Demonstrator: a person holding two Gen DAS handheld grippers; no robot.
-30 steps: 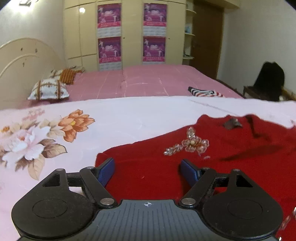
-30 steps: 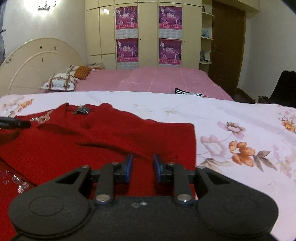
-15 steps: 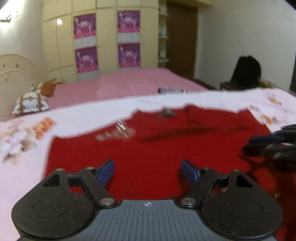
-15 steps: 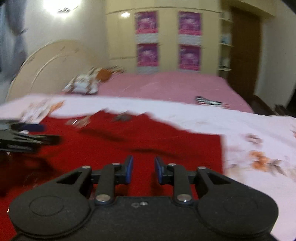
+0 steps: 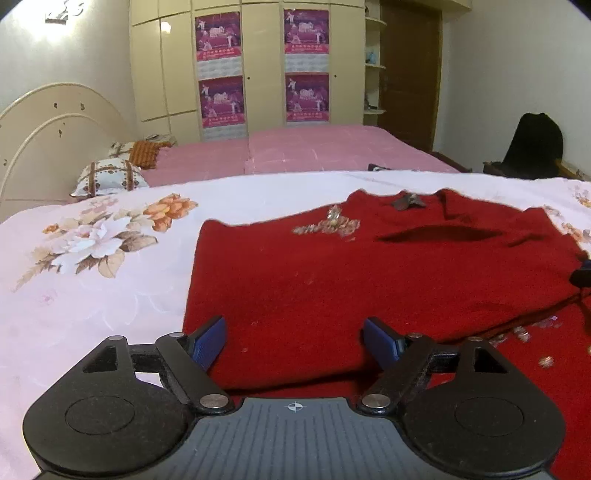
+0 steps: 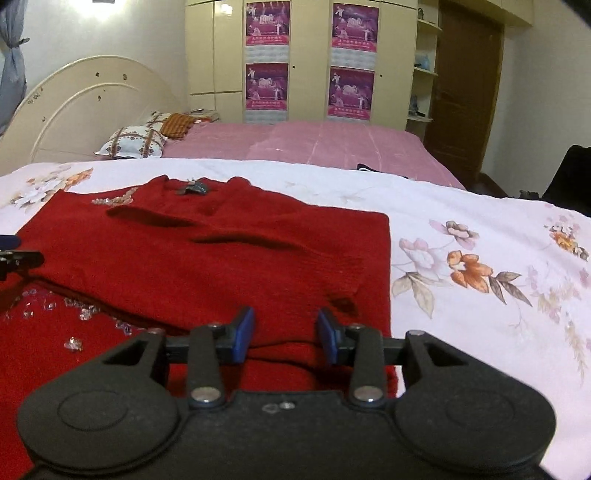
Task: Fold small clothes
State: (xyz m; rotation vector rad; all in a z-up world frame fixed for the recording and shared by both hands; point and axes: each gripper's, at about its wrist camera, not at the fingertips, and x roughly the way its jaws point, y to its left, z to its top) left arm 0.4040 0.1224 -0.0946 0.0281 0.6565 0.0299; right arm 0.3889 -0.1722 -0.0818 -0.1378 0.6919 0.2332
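Red sweater folded on the bed. Left tongs open, empty; right tongs opening, gripping nothing. Regrasp both near corners evenly.

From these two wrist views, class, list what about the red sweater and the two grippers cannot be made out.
- Red sweater: near hem hidden behind the left gripper body, left wrist view.
- Its left side: cut off by the frame edge, right wrist view.
- Right gripper, jaws opening: the left wrist view's right edge cuts off all but a fingertip.
- Posters: print too small.
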